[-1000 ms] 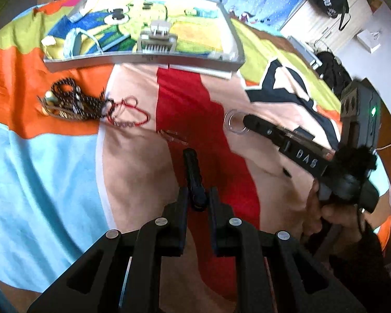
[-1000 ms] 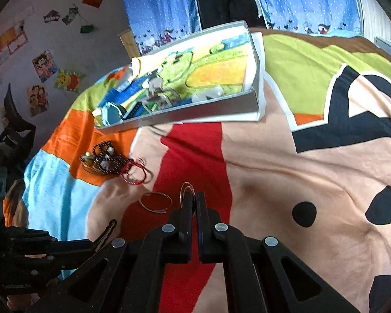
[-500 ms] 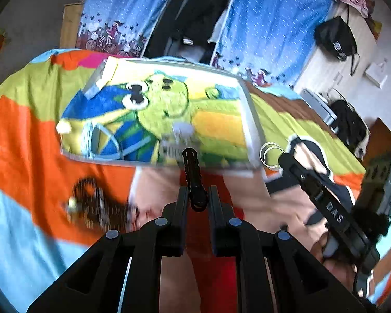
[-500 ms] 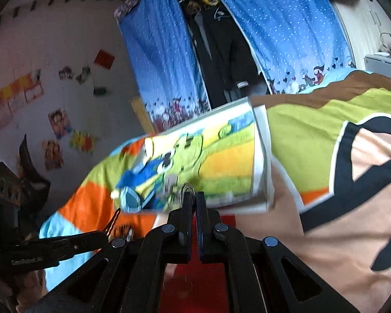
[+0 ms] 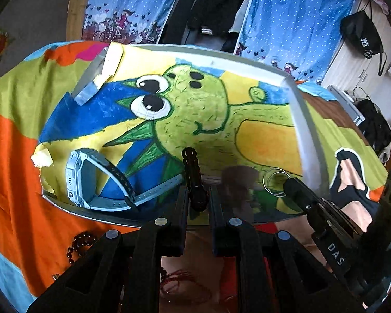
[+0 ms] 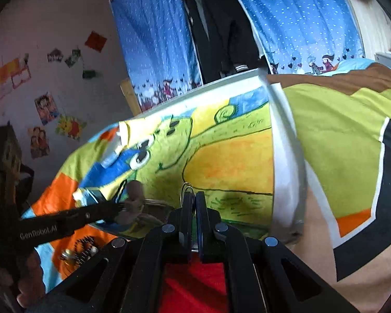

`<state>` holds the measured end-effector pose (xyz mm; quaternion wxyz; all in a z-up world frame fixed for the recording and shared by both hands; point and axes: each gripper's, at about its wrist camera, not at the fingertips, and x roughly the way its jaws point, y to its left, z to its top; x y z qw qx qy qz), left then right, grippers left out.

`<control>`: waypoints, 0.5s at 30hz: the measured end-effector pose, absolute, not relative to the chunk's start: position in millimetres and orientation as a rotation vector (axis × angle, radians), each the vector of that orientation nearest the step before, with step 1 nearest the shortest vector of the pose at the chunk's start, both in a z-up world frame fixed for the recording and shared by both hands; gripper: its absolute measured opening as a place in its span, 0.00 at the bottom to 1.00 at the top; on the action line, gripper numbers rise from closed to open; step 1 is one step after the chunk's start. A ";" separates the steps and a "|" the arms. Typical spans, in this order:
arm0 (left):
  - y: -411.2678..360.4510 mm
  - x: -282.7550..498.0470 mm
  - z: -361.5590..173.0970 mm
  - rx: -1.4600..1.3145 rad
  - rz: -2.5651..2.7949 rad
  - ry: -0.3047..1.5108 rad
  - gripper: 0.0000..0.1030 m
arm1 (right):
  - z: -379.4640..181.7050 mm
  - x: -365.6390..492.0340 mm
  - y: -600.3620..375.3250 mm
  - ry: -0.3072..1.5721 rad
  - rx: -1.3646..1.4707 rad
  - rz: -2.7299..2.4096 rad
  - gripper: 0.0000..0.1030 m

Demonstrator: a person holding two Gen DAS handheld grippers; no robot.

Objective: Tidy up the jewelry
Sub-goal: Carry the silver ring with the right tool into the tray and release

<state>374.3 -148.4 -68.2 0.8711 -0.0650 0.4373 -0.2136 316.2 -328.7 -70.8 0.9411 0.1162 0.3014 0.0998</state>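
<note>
The step in hand was judged to be the carrying of two pieces of jewelry to the tray, a shallow grey-rimmed tray lined with a cartoon drawing and resting on the bed.

The left tongs were closed on a dark beaded bracelet, which stood up stiffly from between the fingertips over the near edge of the tray. The right tongs were closed on a thin silver ring, held upright above the yellow part of the drawing near the tray's right wall. In the left view the same ring was seen at the tip of the right tongs, just beside the left ones.

A grey watch was already lying in the near left corner of the tray, and a blurred brownish item was seen near the front edge; what it was could not be told. Dark beads and a red cord were left on the bed in front of the tray.

Both tools were held side by side, pointed forward and slightly down over the tray's front rim, the right tool angled in from the right.

The next move was judged to call for lowering each piece close to the lining and only then opening the tongs, on bare spots apart from the watch, since the ring could roll if dropped from height.
</note>
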 end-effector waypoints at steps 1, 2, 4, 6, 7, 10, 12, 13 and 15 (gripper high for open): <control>-146.2 375.3 -71.3 -0.142 -0.449 0.917 0.11 | -72.3 316.1 -326.3 0.622 0.224 0.203 0.03; -145.7 375.2 -72.0 -0.144 -0.450 0.917 0.12 | -73.3 315.9 -324.5 0.626 0.213 0.196 0.04; -145.6 373.6 -70.7 -0.136 -0.437 0.912 0.12 | -73.6 314.6 -322.5 0.630 0.196 0.187 0.04; -145.4 372.1 -69.8 -0.119 -0.421 0.916 0.12 | -73.9 313.4 -321.5 0.633 0.184 0.176 0.04; -145.6 371.1 -69.0 -0.112 -0.412 0.920 0.13 | -73.6 313.1 -321.2 0.632 0.180 0.174 0.04; -142.4 364.8 -64.4 -0.105 -0.378 0.917 0.32 | -71.4 310.6 -321.5 0.631 0.170 0.160 0.13; -138.2 359.6 -58.5 -0.120 -0.357 0.896 0.41 | -67.1 306.1 -323.2 0.619 0.170 0.145 0.24; -135.8 356.1 -54.1 -0.125 -0.347 0.882 0.42 | -64.5 304.8 -323.8 0.611 0.170 0.138 0.30; -132.3 347.1 -43.9 -0.126 -0.322 0.852 0.57 | -56.5 297.4 -328.1 0.582 0.179 0.126 0.35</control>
